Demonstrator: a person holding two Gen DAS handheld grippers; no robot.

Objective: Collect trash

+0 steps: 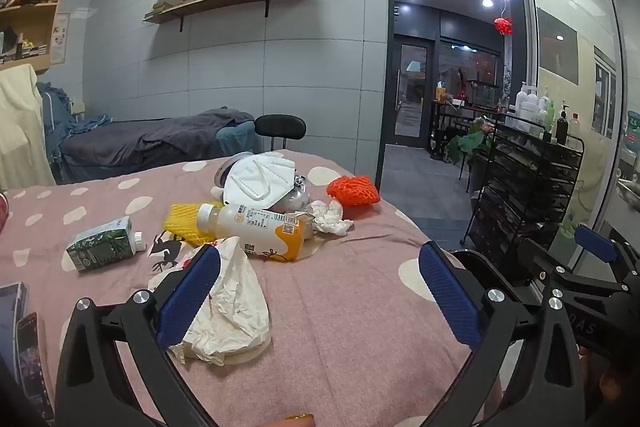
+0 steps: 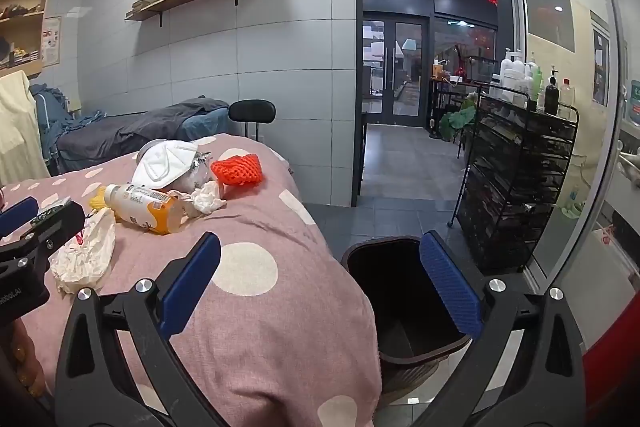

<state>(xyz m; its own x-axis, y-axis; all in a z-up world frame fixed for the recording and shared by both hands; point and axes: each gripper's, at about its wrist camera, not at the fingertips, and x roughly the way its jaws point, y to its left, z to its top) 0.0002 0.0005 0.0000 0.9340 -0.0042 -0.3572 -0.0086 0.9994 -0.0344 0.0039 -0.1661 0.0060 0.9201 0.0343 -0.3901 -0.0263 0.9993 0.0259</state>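
Wrapper (image 1: pixel 228 303): left gripper (image 1: pixel 320 291) agape, empty; straddle its crumpled middle, pinch firmly, carry to bin (image 2: pixel 400 291).

The tablecloth (image 1: pixel 340 307) is matt pink woven cloth with pale dots; on it lie a crumpled paper wrapper (image 1: pixel 232 311), a glossy plastic bottle (image 1: pixel 256 231) and orange foam netting (image 1: pixel 354 191). The left gripper (image 1: pixel 320 303) and right gripper (image 2: pixel 320 291) carry textured blue pads on matt black plastic arms with bright metal screws. The bin (image 2: pixel 384 267) looks like smooth dark plastic.
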